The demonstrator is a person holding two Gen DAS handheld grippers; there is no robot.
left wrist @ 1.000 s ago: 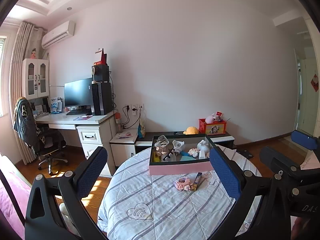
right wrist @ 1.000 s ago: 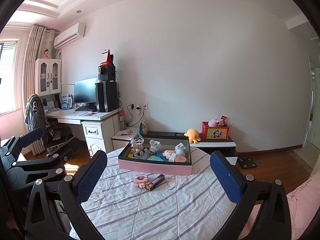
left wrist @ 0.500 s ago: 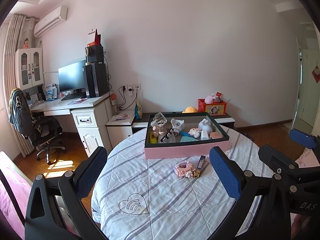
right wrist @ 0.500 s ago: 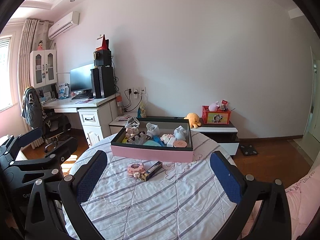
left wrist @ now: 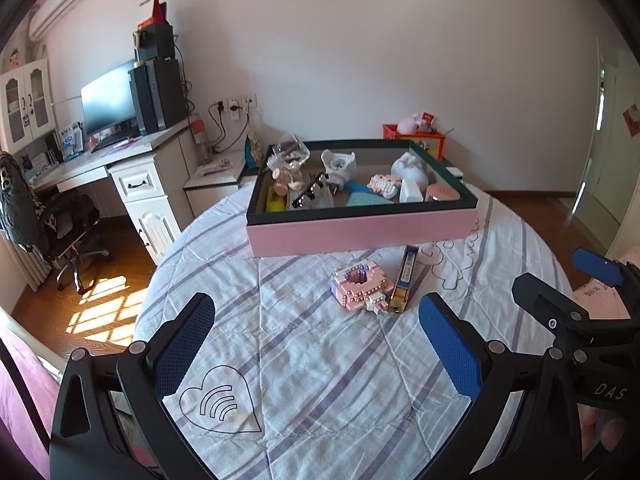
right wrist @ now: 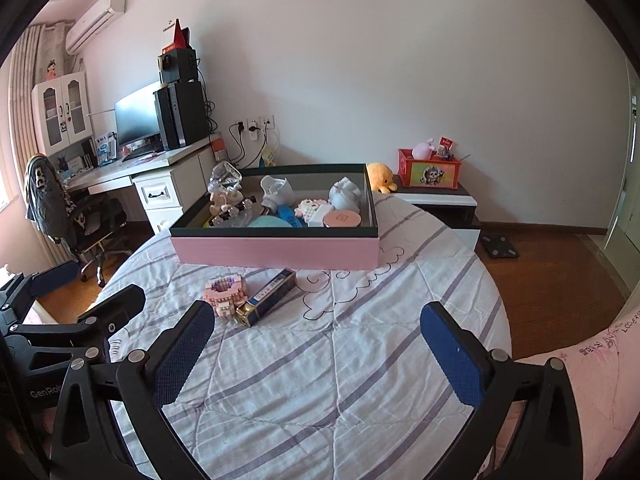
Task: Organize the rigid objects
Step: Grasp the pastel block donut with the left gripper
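Note:
A pink box with a dark rim (left wrist: 360,232) (right wrist: 276,250) stands at the far side of the round table and holds several small items. In front of it lie a pink brick-built toy (left wrist: 360,285) (right wrist: 225,292) and a slim blue and gold box (left wrist: 405,280) (right wrist: 270,297), side by side. My left gripper (left wrist: 316,344) hangs open above the striped cloth, nearer than the toy. My right gripper (right wrist: 318,344) is open too, with the two loose items ahead to its left. Nothing sits between either pair of fingers.
The round table (left wrist: 304,364) wears a striped cloth with a heart drawing (left wrist: 218,400). A white desk (left wrist: 132,168) with monitor and office chair (left wrist: 60,220) stands left. A low cabinet (right wrist: 440,200) with a red toy box is behind the table. Wooden floor lies right.
Both grippers have moved forward and tilted down toward the table. The box and the two loose items now look larger and closer. Both stay open.

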